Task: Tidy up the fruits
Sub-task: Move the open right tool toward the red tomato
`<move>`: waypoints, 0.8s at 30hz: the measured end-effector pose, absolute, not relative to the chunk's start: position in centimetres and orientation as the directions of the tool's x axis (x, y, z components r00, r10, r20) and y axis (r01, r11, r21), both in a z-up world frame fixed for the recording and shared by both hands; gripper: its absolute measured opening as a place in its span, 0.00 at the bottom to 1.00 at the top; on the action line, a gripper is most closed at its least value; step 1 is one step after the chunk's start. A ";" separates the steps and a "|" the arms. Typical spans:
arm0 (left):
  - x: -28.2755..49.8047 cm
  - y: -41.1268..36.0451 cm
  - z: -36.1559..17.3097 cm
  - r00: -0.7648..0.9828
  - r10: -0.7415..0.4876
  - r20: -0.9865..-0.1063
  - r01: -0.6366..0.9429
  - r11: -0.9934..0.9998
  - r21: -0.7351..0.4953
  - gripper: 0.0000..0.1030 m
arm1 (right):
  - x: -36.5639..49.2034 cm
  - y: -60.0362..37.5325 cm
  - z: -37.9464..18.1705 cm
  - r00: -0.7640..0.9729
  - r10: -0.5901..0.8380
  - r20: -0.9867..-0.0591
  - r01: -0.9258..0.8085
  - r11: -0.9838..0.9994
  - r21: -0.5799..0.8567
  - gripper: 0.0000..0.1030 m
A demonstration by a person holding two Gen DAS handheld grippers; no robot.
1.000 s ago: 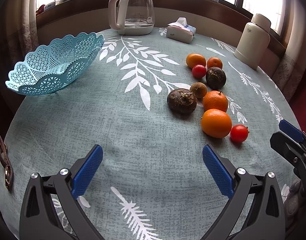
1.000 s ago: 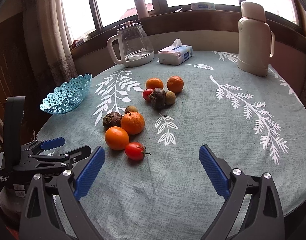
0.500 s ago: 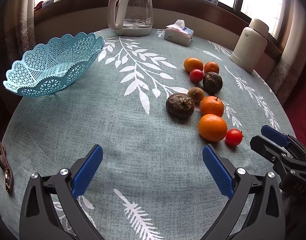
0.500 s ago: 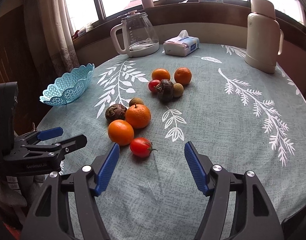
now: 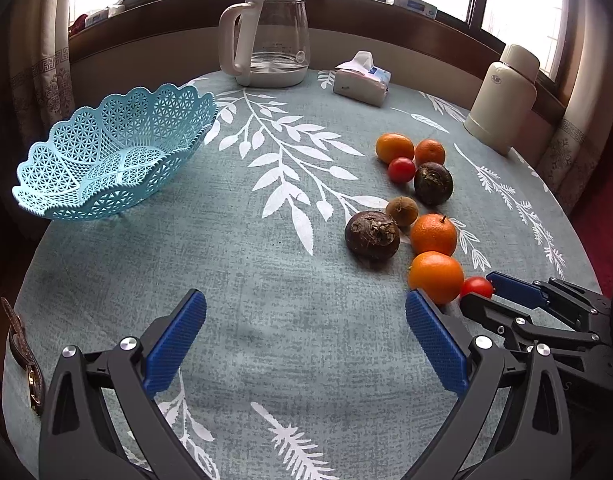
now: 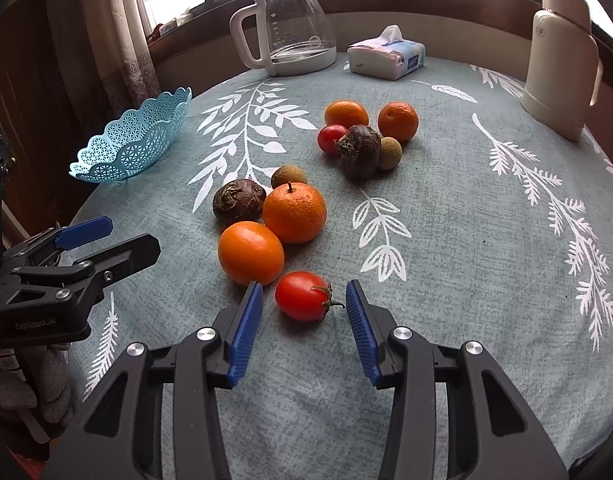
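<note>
A small red tomato [image 6: 303, 296] lies on the teal tablecloth between the blue pads of my right gripper [image 6: 304, 330], which is open and not touching it. Just beyond sit two oranges [image 6: 251, 253] [image 6: 294, 213], a dark round fruit [image 6: 238, 201] and a small brown fruit [image 6: 288, 176]. Farther back is a second cluster with oranges [image 6: 346, 114], a tomato and another dark fruit [image 6: 358, 148]. An empty light-blue lattice basket [image 5: 110, 156] stands at the far left. My left gripper [image 5: 306, 340] hovers open over bare cloth, left of the tomato [image 5: 476, 287].
A glass kettle [image 5: 272, 40], a tissue pack [image 5: 362, 80] and a cream thermos [image 5: 502, 100] stand along the back by the window sill. The round table's edge curves close on the left and right. A brown strap [image 5: 22, 352] hangs at the left edge.
My right gripper has advanced toward the near tomato and narrowed its jaws around it. The left gripper has shifted slightly, bringing the fruit closer in its view.
</note>
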State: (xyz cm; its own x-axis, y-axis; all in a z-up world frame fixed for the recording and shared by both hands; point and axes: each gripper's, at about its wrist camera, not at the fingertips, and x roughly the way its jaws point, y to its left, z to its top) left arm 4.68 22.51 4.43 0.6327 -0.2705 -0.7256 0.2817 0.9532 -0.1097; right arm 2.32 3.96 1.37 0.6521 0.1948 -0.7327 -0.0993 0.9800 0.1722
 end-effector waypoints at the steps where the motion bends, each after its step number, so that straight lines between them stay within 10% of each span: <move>1: 4.7 22.5 4.4 0.632 -0.271 -0.726 0.283 0.953 -0.110 0.98 | 2.5 3.9 1.2 0.646 0.196 -0.738 -0.098 0.980 0.175 0.39; 24: 4.6 17.3 4.2 0.573 -0.351 -0.741 0.399 0.909 -0.121 0.98 | 1.9 -2.4 2.1 0.725 0.109 -0.680 0.091 0.964 0.251 0.34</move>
